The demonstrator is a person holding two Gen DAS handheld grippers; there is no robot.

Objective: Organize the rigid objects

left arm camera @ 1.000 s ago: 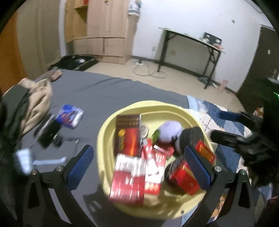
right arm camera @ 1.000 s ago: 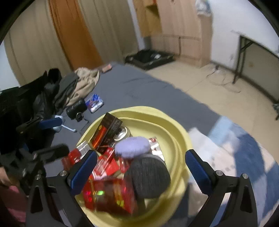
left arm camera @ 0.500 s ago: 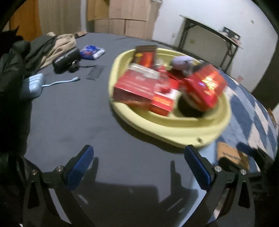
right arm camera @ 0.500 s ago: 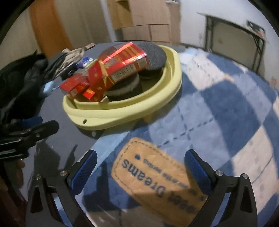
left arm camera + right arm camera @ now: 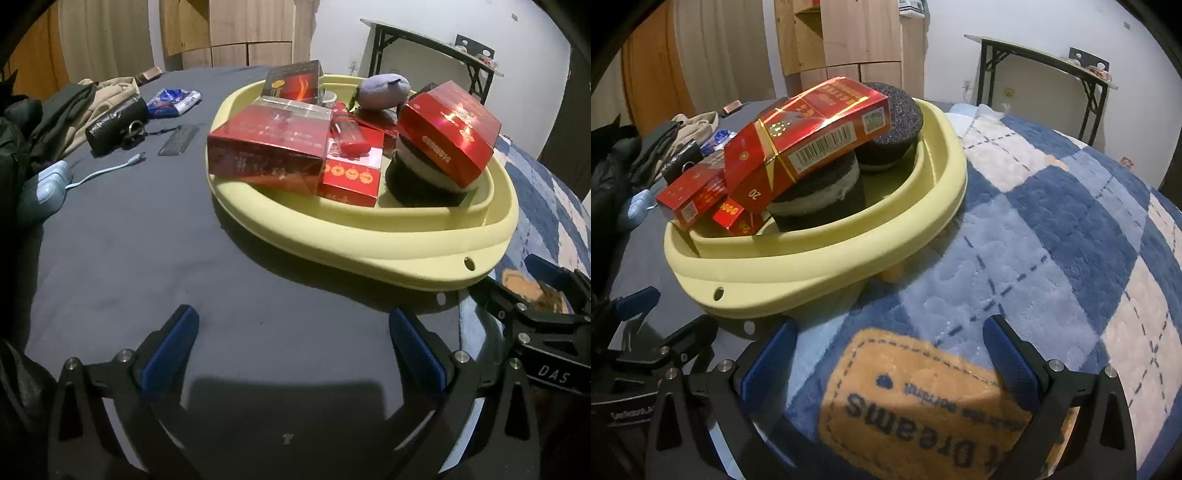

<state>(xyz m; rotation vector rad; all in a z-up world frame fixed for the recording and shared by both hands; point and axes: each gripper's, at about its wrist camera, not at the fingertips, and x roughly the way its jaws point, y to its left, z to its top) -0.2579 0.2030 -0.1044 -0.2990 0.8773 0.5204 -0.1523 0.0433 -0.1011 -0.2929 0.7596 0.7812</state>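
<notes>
Left wrist view: left gripper (image 5: pixel 293 339) low over the dark bedsheet (image 5: pixel 147 240), jaws spread wide, nothing between them. Yellow basin (image 5: pixel 369 254) sits just ahead, piled with red cartons: a long red box (image 5: pixel 266 155), a flat red pack (image 5: pixel 351 173), and a DIAMOND box (image 5: pixel 450 129) perched tilted on a dark round sponge (image 5: pixel 421 181). Purple plush (image 5: pixel 384 90) at the back. Loose stuff well left of the basin: black pouch (image 5: pixel 114 122), blue cable (image 5: pixel 107 171).

Right wrist view: right gripper (image 5: pixel 888 350) over the checked blanket (image 5: pixel 1071 221), jaws also released and empty, "Dreams" patch (image 5: pixel 923 406) between the pads. Basin straddles the sheet/blanket edge. Both tools look parked short of the rim, probably to pick the first item. Tilted top box looks likeliest to slip.
</notes>
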